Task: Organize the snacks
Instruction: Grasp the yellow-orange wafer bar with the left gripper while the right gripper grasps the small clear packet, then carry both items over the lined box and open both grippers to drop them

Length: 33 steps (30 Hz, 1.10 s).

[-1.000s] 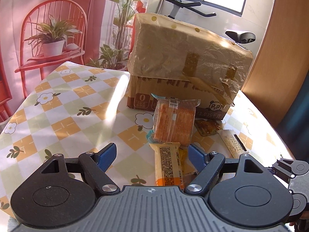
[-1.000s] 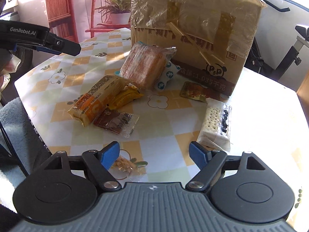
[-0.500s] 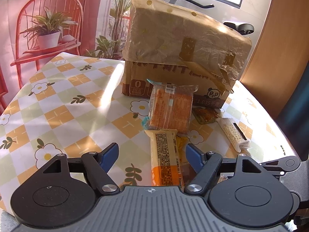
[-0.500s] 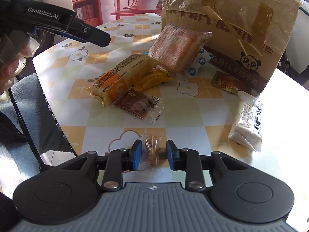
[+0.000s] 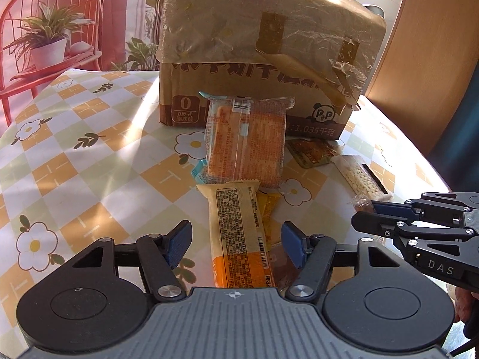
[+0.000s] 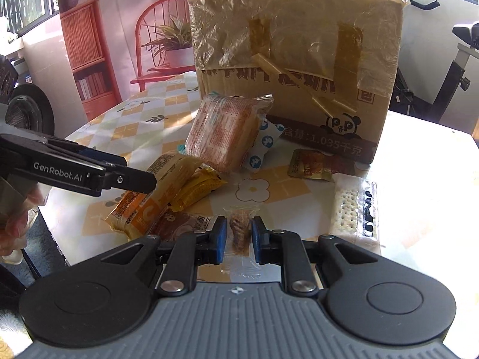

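Observation:
My left gripper (image 5: 236, 243) hangs low over the flowered table (image 5: 89, 155). Its jaws are closing around a long yellow-and-orange snack bar (image 5: 236, 227), and the blue pads still stand clear of the wrapper on both sides. My right gripper (image 6: 238, 236) is shut on a small clear-wrapped brown sweet (image 6: 239, 230), held just above the table. In the left wrist view that right gripper (image 5: 371, 209) comes in from the right with the sweet (image 5: 360, 202) at its tip. In the right wrist view the left gripper (image 6: 131, 176) reaches over the snack bar (image 6: 149, 200).
A taped cardboard box (image 5: 263, 45) stands at the back. In front of it lie an orange cracker pack (image 5: 245, 140), a yellow packet (image 5: 269, 206), a brown packet (image 6: 176, 224), a red-orange sachet (image 5: 311, 151), a white cracker pack (image 5: 359, 176) and a blue-and-white packet (image 6: 263, 146). The table edge runs close on the right.
My left gripper sank and moved forward over the snack bar while its jaws narrowed. My right gripper shut on the small wrapped sweet and carried it forward towards the other snacks.

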Motion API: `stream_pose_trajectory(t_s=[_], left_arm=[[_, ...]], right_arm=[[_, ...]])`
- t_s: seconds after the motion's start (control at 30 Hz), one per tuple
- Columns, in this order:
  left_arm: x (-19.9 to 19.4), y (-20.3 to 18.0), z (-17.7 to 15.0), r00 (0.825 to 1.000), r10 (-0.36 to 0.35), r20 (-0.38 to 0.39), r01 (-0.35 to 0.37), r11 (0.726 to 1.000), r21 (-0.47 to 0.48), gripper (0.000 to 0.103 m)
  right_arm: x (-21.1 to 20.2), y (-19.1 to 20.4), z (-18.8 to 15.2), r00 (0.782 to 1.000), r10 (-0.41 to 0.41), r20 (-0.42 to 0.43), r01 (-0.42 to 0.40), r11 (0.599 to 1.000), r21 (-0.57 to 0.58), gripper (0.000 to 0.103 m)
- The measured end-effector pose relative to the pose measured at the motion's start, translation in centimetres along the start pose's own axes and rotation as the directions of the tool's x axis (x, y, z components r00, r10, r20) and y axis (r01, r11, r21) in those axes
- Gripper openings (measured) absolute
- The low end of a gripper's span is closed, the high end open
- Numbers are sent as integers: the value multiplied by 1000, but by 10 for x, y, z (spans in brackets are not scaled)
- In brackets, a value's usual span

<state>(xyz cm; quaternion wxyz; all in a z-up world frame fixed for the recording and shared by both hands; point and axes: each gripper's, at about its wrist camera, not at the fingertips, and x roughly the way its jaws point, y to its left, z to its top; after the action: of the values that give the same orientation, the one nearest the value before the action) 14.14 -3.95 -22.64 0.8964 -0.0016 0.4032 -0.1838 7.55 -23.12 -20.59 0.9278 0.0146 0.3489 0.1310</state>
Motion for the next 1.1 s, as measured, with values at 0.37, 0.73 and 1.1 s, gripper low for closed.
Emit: stream_pose_trajectory(t_s=[0.37, 0.73, 1.1], left_arm=[[7, 7, -9, 1000, -26, 1, 26, 999, -42, 39], [-55, 12, 38, 974, 11, 227, -9, 1000, -12, 38], [-97, 2, 144, 904, -28, 427, 7, 999, 52, 38]], right_arm=[[-4, -8, 2, 998, -40, 47, 37, 997, 65, 19], [-27, -13, 37, 984, -62, 168, 52, 997, 65, 19], [-55, -37, 142, 933, -61, 355, 48, 998, 47, 19]])
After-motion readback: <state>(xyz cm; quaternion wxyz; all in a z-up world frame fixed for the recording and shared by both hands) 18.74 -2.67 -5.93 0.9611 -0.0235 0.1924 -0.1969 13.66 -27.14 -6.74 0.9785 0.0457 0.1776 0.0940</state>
